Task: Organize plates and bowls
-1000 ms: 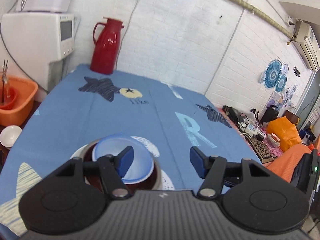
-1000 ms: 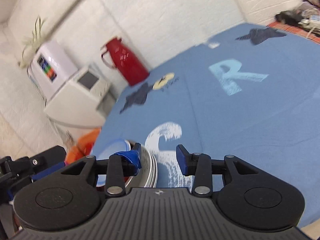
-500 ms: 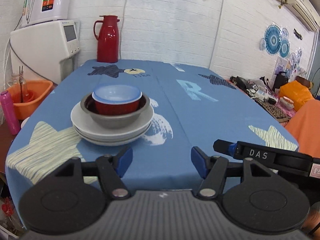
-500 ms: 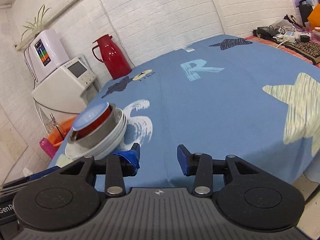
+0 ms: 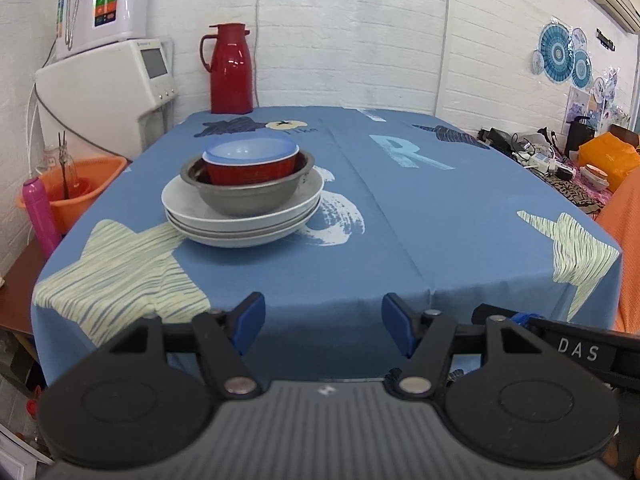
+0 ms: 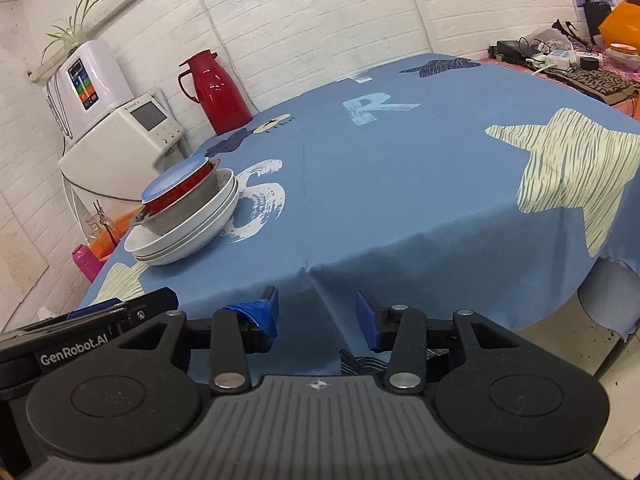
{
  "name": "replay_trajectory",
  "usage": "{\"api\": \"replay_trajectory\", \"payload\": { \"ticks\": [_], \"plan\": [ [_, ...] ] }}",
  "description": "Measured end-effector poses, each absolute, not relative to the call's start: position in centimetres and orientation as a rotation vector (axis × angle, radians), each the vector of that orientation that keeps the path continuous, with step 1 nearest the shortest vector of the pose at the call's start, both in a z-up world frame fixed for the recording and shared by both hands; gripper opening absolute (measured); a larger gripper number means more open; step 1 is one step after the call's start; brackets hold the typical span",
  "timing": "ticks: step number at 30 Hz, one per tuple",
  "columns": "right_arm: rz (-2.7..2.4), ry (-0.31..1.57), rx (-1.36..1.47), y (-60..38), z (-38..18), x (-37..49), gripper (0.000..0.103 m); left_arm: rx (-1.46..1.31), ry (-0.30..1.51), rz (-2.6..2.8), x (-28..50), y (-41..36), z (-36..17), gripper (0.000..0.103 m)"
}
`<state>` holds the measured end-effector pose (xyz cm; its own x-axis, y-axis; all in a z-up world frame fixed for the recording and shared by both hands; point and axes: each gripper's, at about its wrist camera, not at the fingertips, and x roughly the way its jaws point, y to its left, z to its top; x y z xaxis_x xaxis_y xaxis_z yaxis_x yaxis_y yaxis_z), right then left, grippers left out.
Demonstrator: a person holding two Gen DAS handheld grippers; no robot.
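Sitting toward nine o'clock on the counter (image 5: pixel 400 240), which is draped in a blue cloth with pale stars, is one nested stack of dishes. At the bottom lie the white ceramic plates (image 5: pixel 240 216) (image 6: pixel 180 236), piled one on another. On them stands a grey metal bowl (image 5: pixel 248 194) (image 6: pixel 176 216), inside that a red bowl (image 5: pixel 250 170) (image 6: pixel 176 194), and inside that a light blue plastic bowl (image 5: pixel 250 148) (image 6: pixel 174 178) on top.

The left tool (image 5: pixel 322 322) hangs off the near edge of the counter at six o'clock, well apart from the stack, its blue-padded fingers spread wide with nothing between them. The right tool (image 6: pixel 316 316) hangs beside it, also off the near edge, its fingers likewise apart and empty; one pad is wrapped in blue tape.

A tall red thermos jug (image 5: pixel 231 70) (image 6: pixel 216 90) stands at the far edge, at about eleven o'clock, against the white brick wall (image 5: pixel 360 32).
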<state>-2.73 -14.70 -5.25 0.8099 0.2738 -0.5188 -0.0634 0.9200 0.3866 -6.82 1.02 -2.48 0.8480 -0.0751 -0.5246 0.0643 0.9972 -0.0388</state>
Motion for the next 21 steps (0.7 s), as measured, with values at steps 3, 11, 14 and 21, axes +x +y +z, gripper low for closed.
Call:
{"api": "replay_trajectory", "payload": {
  "ticks": [3, 11, 14, 21],
  "plan": [
    [0.202, 0.603, 0.361, -14.33, -5.33, -2.94, 0.028, -0.016, 0.557, -0.060, -6.79, 1.00, -2.52, 0.065],
    [0.205, 0.608, 0.340, -13.96, -5.32, -3.14, 0.029, -0.012, 0.588, -0.037, -6.31, 0.92, -2.90, 0.065],
    [0.200, 0.609, 0.330, -13.86, -5.34, -3.20, 0.030, 0.003, 0.563, -0.026, -6.45, 0.73, -2.96, 0.065],
    [0.203, 0.608, 0.333, -13.86, -5.31, -3.13, 0.031, -0.018, 0.559, -0.017, -6.37, 1.09, -2.81, 0.065]
  ]
}}
